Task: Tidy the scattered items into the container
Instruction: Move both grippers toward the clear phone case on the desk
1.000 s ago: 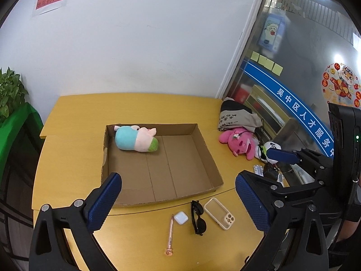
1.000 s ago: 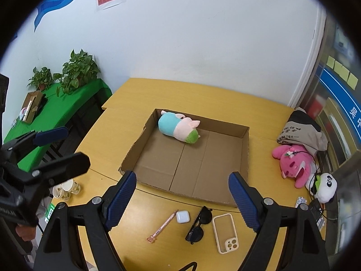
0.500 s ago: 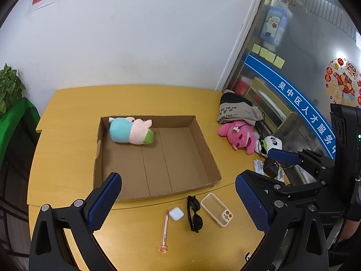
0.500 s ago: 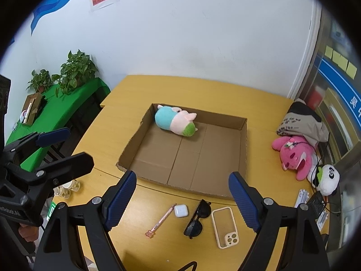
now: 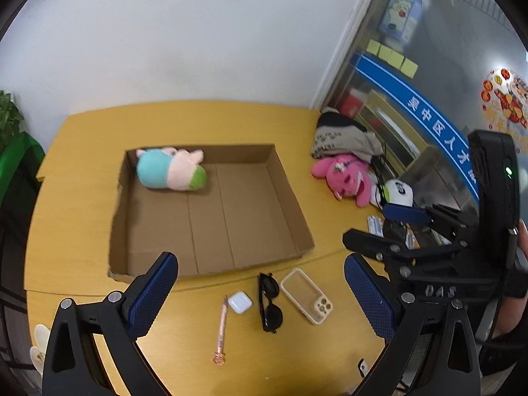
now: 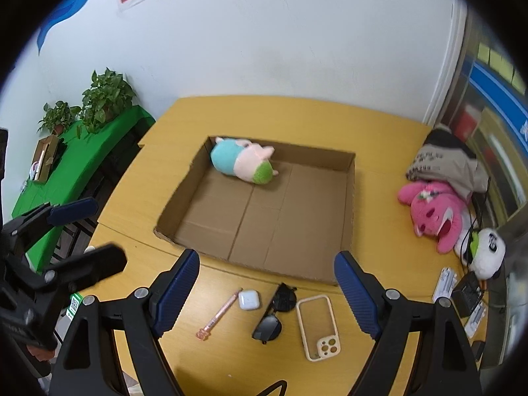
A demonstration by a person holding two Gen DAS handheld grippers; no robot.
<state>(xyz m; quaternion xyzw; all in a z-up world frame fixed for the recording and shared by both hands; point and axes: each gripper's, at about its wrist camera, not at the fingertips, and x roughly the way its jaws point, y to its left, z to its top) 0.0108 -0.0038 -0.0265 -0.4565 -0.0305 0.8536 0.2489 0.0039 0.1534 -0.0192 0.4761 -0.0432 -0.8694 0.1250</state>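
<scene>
Both tongs hovering spread over the loose items, box waiting just beyond

The cardboard box (image 6: 264, 217) is lying open and shallow on the desk (image 6: 379, 151) just past the right tongs (image 6: 267, 292), its near wall low, likely so things can be dropped straight in; a blue, pink and green plush toy (image 6: 244, 163) is already sitting in its far left corner. Below and between the fingers are lying a pink pen (image 6: 219, 313), a white earbud case (image 6: 248, 299), black sunglasses (image 6: 274, 313) and a cream phone case (image 6: 318, 325), close together within easy reach. The left tongs (image 5: 260, 297) are gaping wide and gripping nothing, as are the right.
</scene>
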